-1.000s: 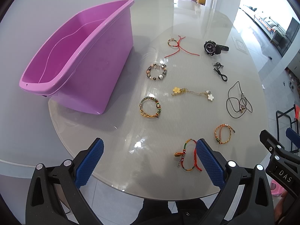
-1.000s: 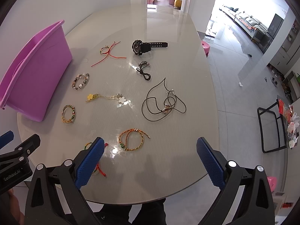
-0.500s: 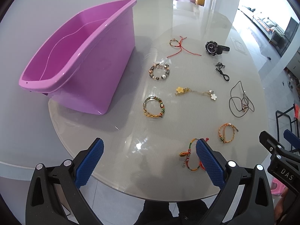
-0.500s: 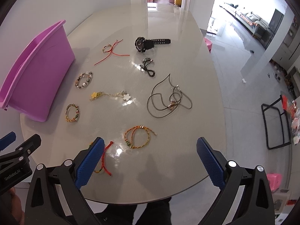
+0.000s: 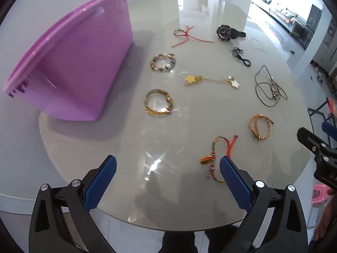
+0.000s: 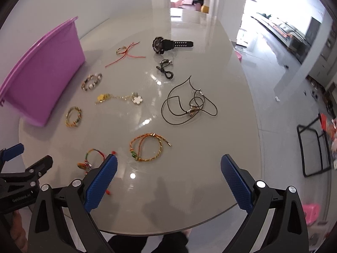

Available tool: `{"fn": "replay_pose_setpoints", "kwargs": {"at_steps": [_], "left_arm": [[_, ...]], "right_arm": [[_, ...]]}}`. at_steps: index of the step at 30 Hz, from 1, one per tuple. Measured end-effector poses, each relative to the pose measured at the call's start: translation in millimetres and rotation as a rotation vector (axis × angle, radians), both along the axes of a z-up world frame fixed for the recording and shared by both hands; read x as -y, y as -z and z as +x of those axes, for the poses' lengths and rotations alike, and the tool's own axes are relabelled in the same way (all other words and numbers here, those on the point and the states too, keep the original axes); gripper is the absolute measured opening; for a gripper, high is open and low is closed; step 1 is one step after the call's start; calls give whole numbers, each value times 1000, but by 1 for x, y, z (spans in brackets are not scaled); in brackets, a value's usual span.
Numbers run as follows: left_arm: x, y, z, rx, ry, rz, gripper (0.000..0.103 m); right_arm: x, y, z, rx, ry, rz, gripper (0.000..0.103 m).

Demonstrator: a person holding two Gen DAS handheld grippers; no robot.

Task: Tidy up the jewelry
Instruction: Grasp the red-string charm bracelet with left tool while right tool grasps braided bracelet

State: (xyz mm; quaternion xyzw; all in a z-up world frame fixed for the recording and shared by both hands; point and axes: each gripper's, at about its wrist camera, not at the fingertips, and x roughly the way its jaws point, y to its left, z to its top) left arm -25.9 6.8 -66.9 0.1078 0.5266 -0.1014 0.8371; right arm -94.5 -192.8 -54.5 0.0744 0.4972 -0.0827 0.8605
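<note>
Several pieces of jewelry lie spread on a round glass table [image 5: 118, 139]. A purple tub [image 5: 69, 69] stands at its left. Nearest my left gripper [image 5: 167, 169], which is open and holds nothing, lies a multicolour cord bracelet [image 5: 219, 151], just by the right fingertip. My right gripper [image 6: 168, 168] is open too, above the table's front edge, with an orange braided bracelet [image 6: 147, 146] just beyond it. Farther back lie a beaded bracelet [image 5: 162, 62], a gold flower chain [image 5: 212, 80], a black cord necklace [image 6: 187, 103] and a black watch [image 6: 168, 44].
A red string bracelet [image 5: 185, 34] and a small black cord [image 6: 165, 68] lie toward the back. Another braided bracelet [image 5: 159, 103] rests beside the tub. The table's front rim [image 6: 168, 230] is close below both grippers, and a black wire rack [image 6: 316, 147] stands on the floor at right.
Both grippers have dropped lower and moved in toward the table; the jewelry looms larger and the tub's inside has gone out of the left view. Both stay open. No piece has moved.
</note>
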Motion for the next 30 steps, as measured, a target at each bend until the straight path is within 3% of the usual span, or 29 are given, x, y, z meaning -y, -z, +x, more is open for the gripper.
{"fn": "replay_pose_setpoints", "kwargs": {"at_steps": [7,14,23,30], "left_arm": [[14,27,-15,42,-105,-24,96],[26,45,-27,125,-182,-10,96],[27,63,-29,170,-176,-17,97],[26,77,-29,183,-137,-66,97]], "right_arm": [[6,27,5,38,-134,-28,94],[10,51,9,101,-253,14,94],[0,75,24,129,-310,-20,94],[-9,86,28,144,-341,-86,94]]}}
